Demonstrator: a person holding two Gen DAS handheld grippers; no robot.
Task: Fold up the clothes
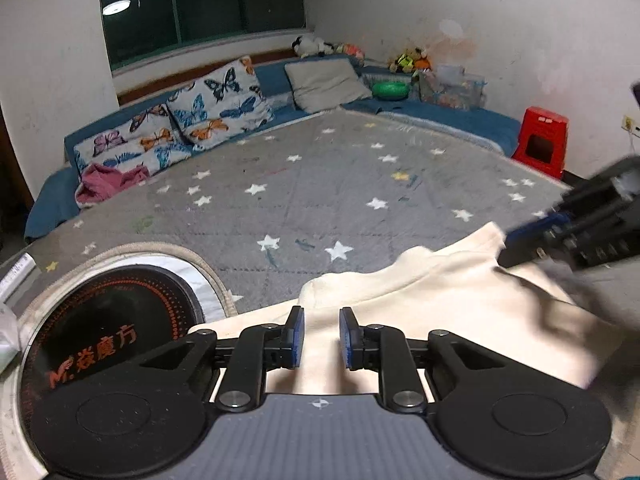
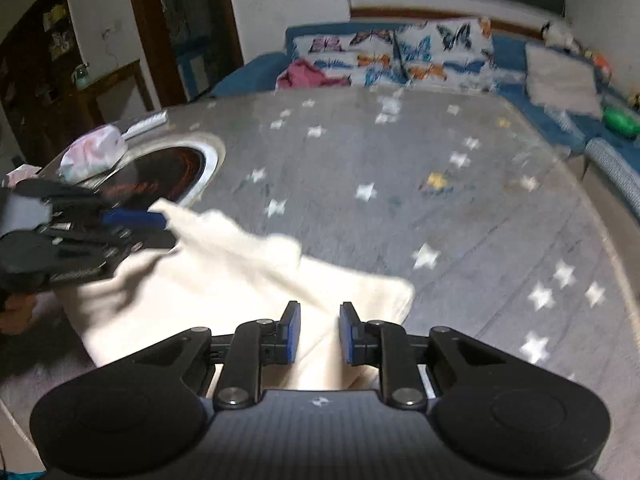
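A wide grey star-patterned cover (image 1: 320, 184) stretched across the table, blue cushioned seating (image 1: 460, 116) and butterfly pillows (image 1: 192, 120) at its far edge. On the near side lay the cream garment (image 1: 440, 300), bunched and partly doubled over, one flap lying across the rest with its edges not squared.

The left gripper (image 1: 322, 338) stood over the garment's near edge, fingers a little apart with cloth lying in the gap between them; I could not tell whether the pads pinched it. The right gripper (image 2: 320, 332) stood the same way over the opposite end, equally hard to judge.

To my eye the folding was only begun: a rough first fold at most, smoothing and further folds left. A pink garment (image 1: 108, 182) waited crumpled by the pillows.
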